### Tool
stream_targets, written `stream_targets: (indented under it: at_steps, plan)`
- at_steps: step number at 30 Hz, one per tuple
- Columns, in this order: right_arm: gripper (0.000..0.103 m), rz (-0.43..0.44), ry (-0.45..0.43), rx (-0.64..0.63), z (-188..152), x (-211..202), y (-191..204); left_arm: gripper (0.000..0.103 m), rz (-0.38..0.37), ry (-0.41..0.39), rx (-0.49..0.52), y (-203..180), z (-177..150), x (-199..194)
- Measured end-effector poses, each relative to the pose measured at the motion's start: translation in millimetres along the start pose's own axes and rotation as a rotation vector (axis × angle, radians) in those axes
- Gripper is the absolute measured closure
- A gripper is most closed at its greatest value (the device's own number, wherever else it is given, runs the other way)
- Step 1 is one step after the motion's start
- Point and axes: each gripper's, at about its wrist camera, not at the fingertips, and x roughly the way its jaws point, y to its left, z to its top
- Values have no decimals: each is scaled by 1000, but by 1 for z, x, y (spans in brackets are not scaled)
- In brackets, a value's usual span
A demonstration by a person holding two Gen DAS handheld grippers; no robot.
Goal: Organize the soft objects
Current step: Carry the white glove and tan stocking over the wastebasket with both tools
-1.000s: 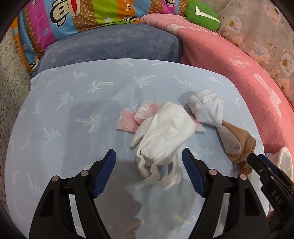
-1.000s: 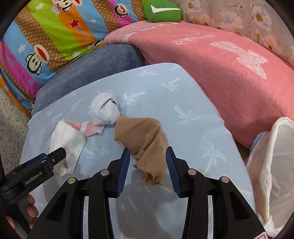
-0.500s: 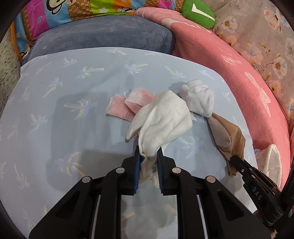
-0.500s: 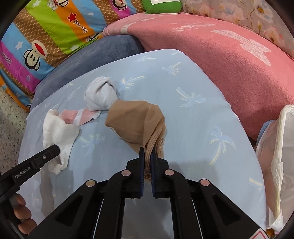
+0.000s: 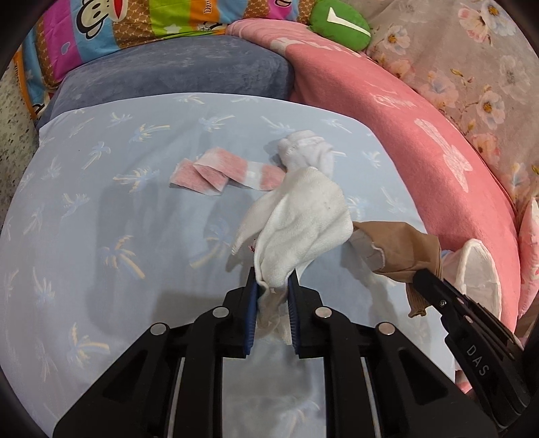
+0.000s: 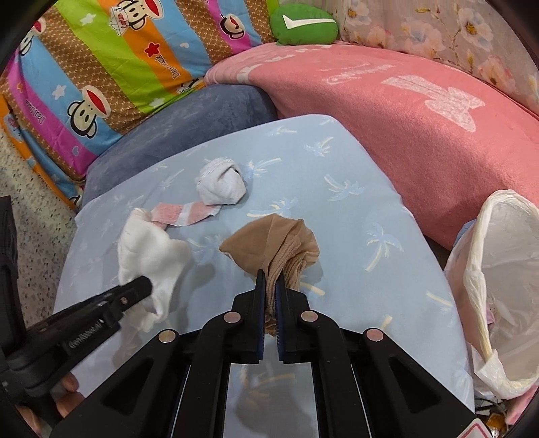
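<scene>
My left gripper [image 5: 272,289] is pinched nearly closed on the white sock [image 5: 303,229], whose cuff end is bunched between my blue pads while the body of it hangs forward, lifted clear of the light blue palm-print sheet [image 5: 101,236]. My right gripper [image 6: 270,286] is clamped down almost fully on the tan nylon stocking [image 6: 279,242]; the ribbed end is squeezed between the fingers and the sheer foot part puffs out ahead of them, just above the sheet. Left on the sheet are a balled white sock [image 6: 220,183] and, touching it, a flat pink-and-white striped sock [image 6: 183,214] folded on itself. In the right wrist view the left gripper's arm reaches in from the lower left with its white sock just beside my stocking. To my right a white plastic bag [image 6: 498,269] stands open at the edge of the sheet. Behind lie a grey-blue cushion [image 5: 175,74], a pink blanket [image 6: 404,111], a striped monkey-print pillow [image 6: 101,67] and a small green pillow [image 6: 303,25].
</scene>
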Motion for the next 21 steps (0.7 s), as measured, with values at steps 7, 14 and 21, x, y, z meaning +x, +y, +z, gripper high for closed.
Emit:
stream_targets:
  at_steps: [7,14,21]
  plan:
    - [99,0,-44,0,-4,-38,-8,87,-22,0,53,-31,-15,-11]
    - [99,-3,-90,9,-9,-70,-23,87,-38,-18,105,-59,-25,-24]
    - [99,-11,-109,30,-18,-92,-42,87,-45,-24,154,-86,-35,-31]
